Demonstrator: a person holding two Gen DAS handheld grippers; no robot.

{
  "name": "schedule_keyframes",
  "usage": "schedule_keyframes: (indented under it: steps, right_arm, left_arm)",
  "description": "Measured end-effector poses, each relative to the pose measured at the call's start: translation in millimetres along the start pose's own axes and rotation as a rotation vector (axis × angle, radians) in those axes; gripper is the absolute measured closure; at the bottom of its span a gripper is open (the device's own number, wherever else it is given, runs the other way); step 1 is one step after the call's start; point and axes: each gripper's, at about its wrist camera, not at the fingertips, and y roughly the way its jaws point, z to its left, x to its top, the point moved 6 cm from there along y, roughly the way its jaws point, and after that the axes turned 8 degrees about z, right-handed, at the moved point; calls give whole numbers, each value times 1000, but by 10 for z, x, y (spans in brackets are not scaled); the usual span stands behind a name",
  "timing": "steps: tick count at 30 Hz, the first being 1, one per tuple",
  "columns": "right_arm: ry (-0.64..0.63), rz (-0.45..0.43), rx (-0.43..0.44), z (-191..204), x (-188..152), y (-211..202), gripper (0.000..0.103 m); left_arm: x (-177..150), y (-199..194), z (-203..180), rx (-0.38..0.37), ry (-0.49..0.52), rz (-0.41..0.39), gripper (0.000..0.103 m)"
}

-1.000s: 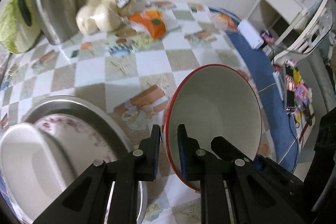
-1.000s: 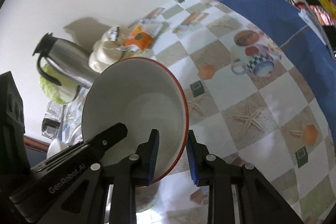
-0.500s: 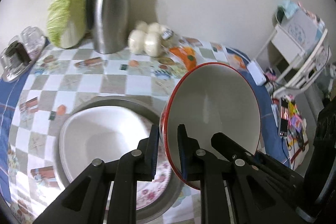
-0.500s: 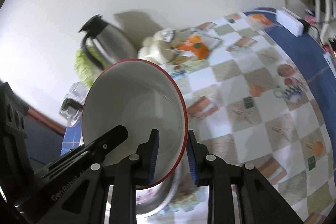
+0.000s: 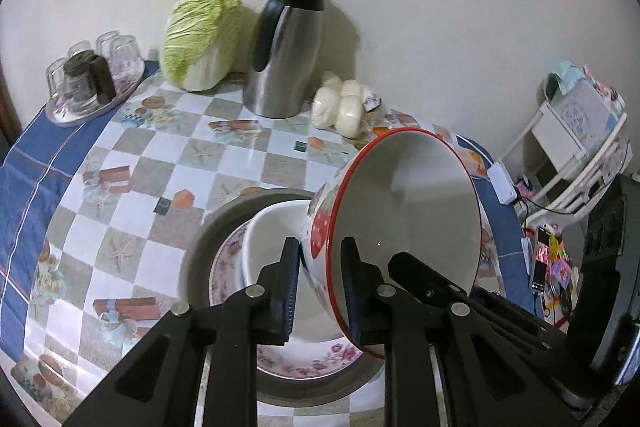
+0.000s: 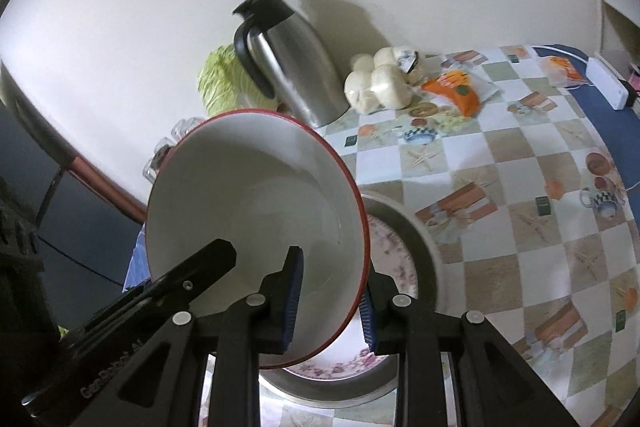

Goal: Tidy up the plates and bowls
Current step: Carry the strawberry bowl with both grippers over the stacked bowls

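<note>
A white bowl with a red rim [image 5: 408,211] is held tilted above the table by both grippers. My left gripper [image 5: 320,279] is shut on its left rim. My right gripper [image 6: 330,287] is shut on its right rim; the bowl [image 6: 256,215] fills the left of that view. Below it a plain white bowl [image 5: 272,247] sits on a floral plate [image 5: 296,359] inside a grey metal pan [image 5: 200,247]. The pan's rim [image 6: 424,247] also shows in the right wrist view.
A steel thermos jug [image 5: 288,47], a cabbage [image 5: 200,35], a bag of white buns [image 5: 344,107] and a tray of glasses [image 5: 88,79] stand along the wall. Orange packets [image 6: 456,91] and a white power strip [image 6: 608,83] lie at the right.
Both grippers have carried the red-rimmed bowl left and up, over the pan with the plate and white bowl. More of the wall and the table's back now shows.
</note>
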Motion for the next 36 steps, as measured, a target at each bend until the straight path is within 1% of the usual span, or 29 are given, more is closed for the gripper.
schedule_keyframes:
  steps: [6, 9, 14, 19, 24, 27, 32, 36]
  right_arm:
    - [-17, 14, -24, 86, -30, 87, 75]
    - [-13, 13, -29, 91, -28, 94, 75]
    - [-29, 15, -48, 151, -28, 132, 75]
    - [-52, 55, -81, 205, -97, 286, 73]
    - [-40, 84, -96, 179, -135, 432, 73]
    - [-36, 77, -92, 171, -121, 442, 73]
    - [-23, 62, -91, 149, -89, 432, 72]
    - [-21, 53, -85, 132, -63, 398, 73]
  left_arm:
    - [-43, 55, 127, -28, -37, 14, 83]
    - [-51, 54, 142, -33, -37, 17, 83]
    - [-50, 43, 214, -61, -57, 20, 81]
    - [-76, 138, 362, -76, -102, 51, 81]
    - [-100, 253, 446, -108, -137, 83, 79]
    - [-88, 256, 452, -115, -141, 82, 79]
    - [-77, 243, 488, -150, -169, 83, 79]
    - [-44, 193, 488, -156, -168, 61, 79]
